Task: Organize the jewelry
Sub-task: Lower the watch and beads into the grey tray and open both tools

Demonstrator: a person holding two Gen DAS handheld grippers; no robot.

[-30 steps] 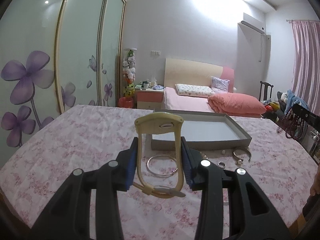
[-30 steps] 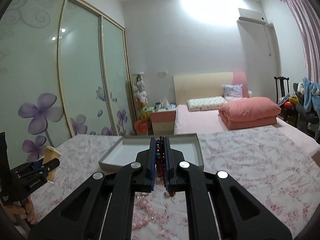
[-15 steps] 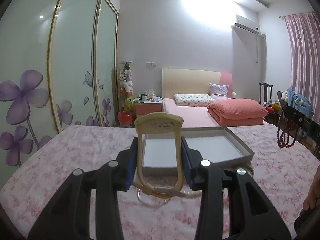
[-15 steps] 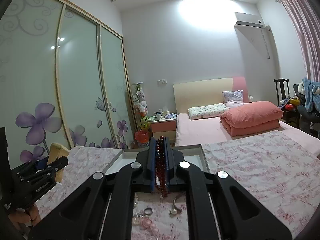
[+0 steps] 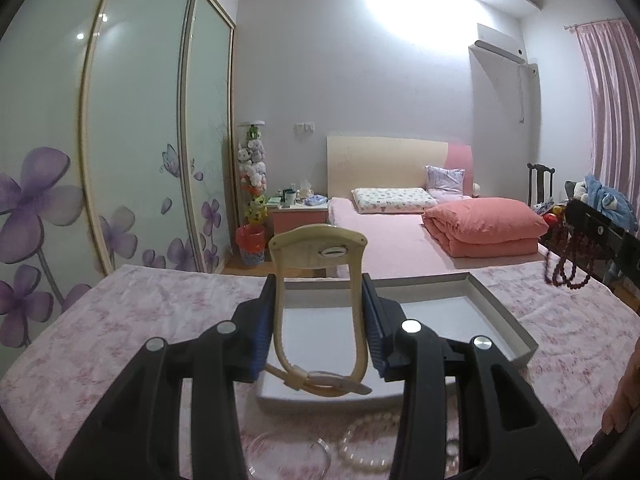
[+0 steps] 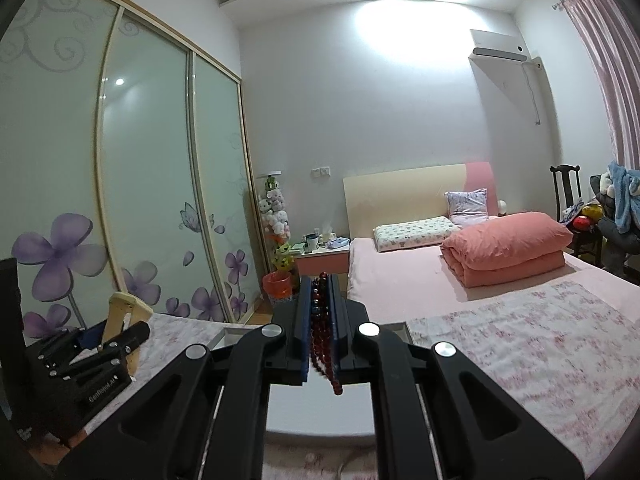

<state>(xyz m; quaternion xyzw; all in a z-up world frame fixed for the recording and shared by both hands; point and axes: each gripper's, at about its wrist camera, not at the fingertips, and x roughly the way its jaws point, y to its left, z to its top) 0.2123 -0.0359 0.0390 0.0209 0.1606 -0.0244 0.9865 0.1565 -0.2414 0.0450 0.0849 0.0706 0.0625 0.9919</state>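
Left gripper: we clamp cream watch by its strap sides, jaws partway apart, grey tray just beyond and below tips. Right gripper: we pinch dark red bead necklace tight, loops dangling below, tray beneath. We see pearl strand under left gripper on floral cloth.

Left gripper clamped on cream watch, held above grey tray; pearl strand and clear bangle on floral cloth nearer than tray; red bead necklace hanging right of tray
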